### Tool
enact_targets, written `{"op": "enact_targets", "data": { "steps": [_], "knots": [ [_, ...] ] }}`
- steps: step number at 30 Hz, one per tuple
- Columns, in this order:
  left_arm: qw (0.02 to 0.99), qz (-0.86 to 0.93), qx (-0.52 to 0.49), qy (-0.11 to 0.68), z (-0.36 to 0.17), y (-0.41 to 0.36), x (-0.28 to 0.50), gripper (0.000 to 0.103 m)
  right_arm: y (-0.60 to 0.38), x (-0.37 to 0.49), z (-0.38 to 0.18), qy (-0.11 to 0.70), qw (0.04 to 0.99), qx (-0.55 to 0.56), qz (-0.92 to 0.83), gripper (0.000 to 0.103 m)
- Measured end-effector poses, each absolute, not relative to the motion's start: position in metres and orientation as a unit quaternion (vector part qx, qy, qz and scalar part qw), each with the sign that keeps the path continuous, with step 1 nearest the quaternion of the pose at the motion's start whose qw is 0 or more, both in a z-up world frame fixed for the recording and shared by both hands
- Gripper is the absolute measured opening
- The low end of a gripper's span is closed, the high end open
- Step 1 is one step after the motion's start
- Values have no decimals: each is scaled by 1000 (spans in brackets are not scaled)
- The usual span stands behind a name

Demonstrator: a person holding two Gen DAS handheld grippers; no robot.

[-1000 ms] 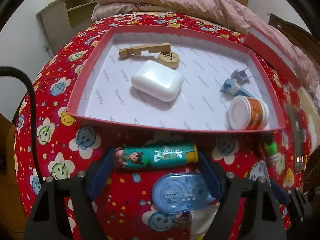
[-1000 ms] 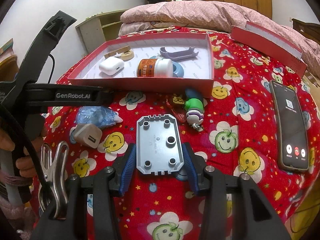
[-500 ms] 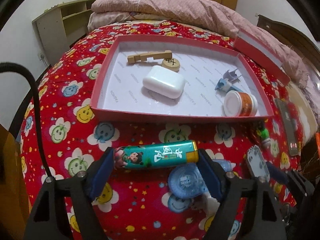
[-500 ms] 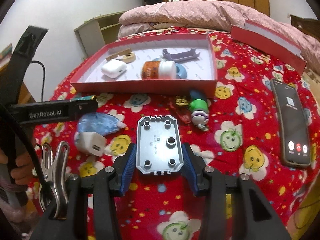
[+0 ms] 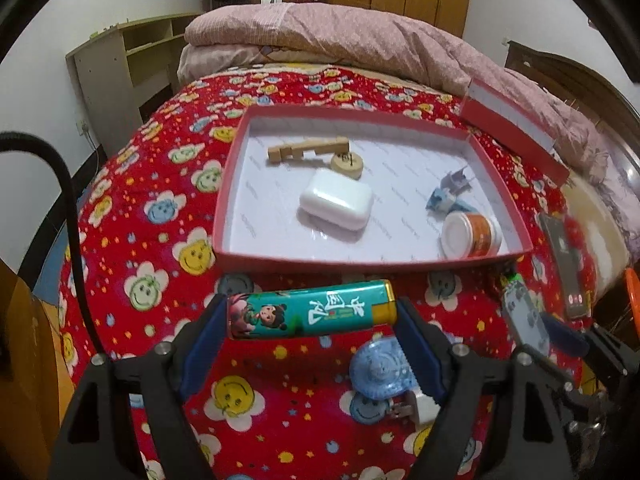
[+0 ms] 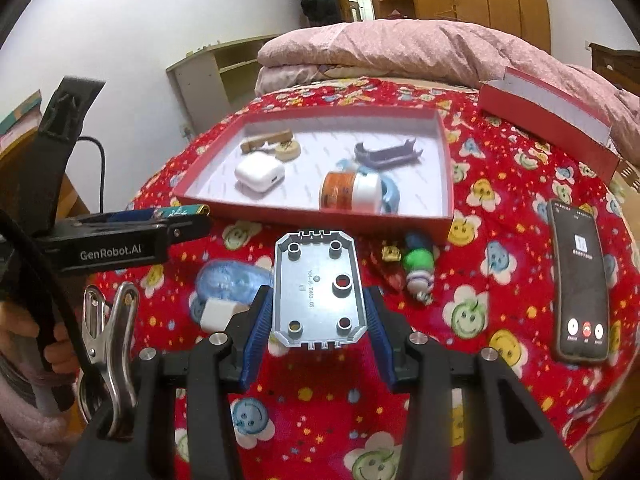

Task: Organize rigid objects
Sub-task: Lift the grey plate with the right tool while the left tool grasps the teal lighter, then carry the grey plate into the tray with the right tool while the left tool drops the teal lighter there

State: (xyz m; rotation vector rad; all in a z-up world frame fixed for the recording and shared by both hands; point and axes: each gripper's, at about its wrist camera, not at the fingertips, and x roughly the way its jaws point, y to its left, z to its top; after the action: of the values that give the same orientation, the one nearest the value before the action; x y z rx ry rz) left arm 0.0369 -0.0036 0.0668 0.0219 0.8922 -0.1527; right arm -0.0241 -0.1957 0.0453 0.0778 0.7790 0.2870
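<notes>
Above the bedspread, the teal tube [image 5: 310, 314] clamped endwise in the left gripper [image 5: 310, 320] could easily be squirted out if squeezed harder.

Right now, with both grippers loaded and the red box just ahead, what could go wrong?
1. The left gripper pinches the teal tube only by its two ends; a round tube may twist out on the way.
2. The gray plate in the right gripper sits between ribbed pads; tilting could let it slide.
3. The red box already holds the white case and orange jar, so a careless drop may knock them.
</notes>
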Motion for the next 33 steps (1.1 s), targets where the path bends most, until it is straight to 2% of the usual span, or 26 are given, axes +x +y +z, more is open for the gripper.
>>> {"op": "enact_targets", "data": {
  "steps": [15, 33],
  "knots": [
    [907, -79, 33, 412, 82, -13, 81, 85, -209, 25, 78, 361, 924, 32, 123, 46],
    [900, -84, 45, 425, 62, -22, 115, 85, -223, 102, 80, 373, 922, 37, 100, 46]
  ]
}}
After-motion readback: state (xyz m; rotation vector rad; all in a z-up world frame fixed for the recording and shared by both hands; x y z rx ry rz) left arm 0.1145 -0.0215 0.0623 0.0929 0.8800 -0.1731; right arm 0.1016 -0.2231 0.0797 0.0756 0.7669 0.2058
